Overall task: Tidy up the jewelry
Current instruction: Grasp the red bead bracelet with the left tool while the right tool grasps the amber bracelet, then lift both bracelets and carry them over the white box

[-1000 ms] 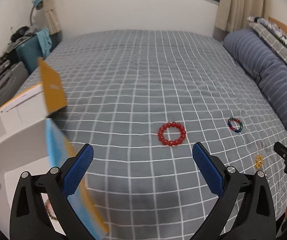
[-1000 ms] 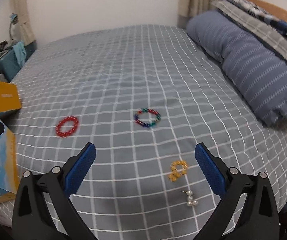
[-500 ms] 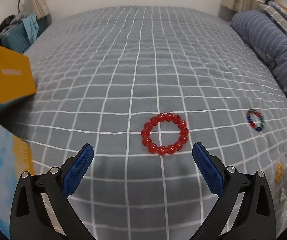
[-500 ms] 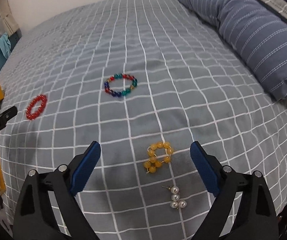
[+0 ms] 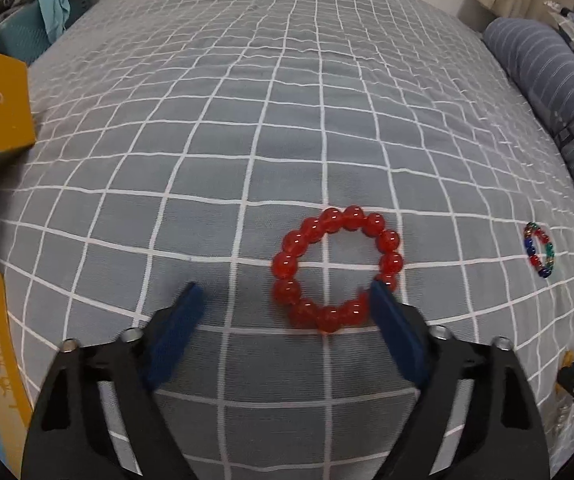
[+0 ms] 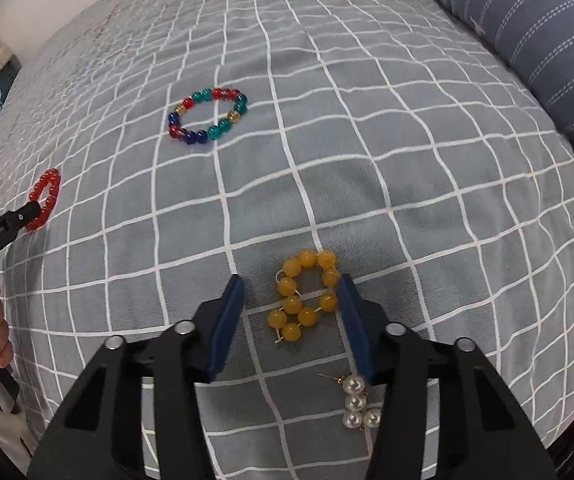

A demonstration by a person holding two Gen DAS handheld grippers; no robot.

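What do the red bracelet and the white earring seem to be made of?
Red bracelet: translucent, glossy beads with bright glints, likely glass or plastic. White earring: round pearl-like beads with soft sheen, real or imitation unclear, on a thin gold-toned, apparently metal post.

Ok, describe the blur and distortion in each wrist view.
Left wrist view: fisheye bows the grey checked bedspread; blue finger pads slightly motion-smeared, red glass-bead bracelet fairly crisp. Right wrist view: same bowing, dark corner vignette; yellow bead earring sharp.
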